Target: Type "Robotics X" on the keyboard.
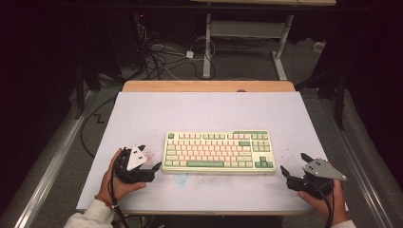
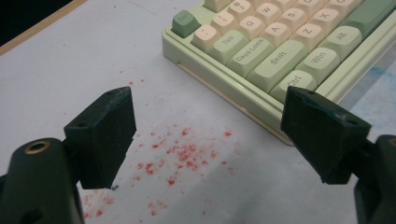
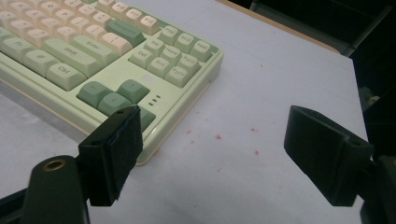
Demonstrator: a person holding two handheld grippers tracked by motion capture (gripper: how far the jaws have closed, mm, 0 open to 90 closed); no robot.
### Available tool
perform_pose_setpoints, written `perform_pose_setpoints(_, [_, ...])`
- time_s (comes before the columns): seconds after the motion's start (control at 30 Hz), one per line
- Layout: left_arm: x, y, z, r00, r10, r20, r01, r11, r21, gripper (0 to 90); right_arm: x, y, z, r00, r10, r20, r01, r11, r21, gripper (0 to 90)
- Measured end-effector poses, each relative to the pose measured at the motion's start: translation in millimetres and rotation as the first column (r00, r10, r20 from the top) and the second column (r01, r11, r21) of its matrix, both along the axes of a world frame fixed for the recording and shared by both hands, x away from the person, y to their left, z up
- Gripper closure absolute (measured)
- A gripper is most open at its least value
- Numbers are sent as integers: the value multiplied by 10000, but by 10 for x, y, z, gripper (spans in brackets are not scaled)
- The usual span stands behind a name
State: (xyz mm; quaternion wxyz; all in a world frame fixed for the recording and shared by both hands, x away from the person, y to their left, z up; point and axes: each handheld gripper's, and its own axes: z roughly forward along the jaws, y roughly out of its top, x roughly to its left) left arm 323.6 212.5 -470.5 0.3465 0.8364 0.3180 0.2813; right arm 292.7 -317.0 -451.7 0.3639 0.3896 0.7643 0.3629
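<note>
Green-and-cream keyboard (image 1: 219, 151) sits mid-table on the white mat (image 1: 142, 114), flat and untouched. Looks like the approach step: both grippers flank its ends, so next they'd need to close in on the short edges evenly. Left gripper (image 1: 153, 167) rests low by the left end, jaws spread, empty. Right gripper (image 1: 291, 167) angles toward the right corner, also wide open.

Left gripper (image 1: 153, 167) and right gripper (image 1: 288, 175): black bodies, each topped by a grey three-cornered plate with small holes. Blocky black jaws beside a brass-ringed screw hole. Black cables trail toward white sleeves at the lower frame edge.
</note>
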Motion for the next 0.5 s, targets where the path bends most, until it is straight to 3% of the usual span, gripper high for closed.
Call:
perform_pose_setpoints(0.33, [-51, -18, -22, 9997, -193, -121, 195, 9997, 131, 171, -50, 29, 95, 9985, 394, 384, -405, 9988, 262, 197])
perform_pose_setpoints(0.5, [-49, -4, -1, 9999, -134, 25, 134, 9999, -10, 172, -40, 52, 144, 9969, 744, 240, -752, 9967, 310, 285])
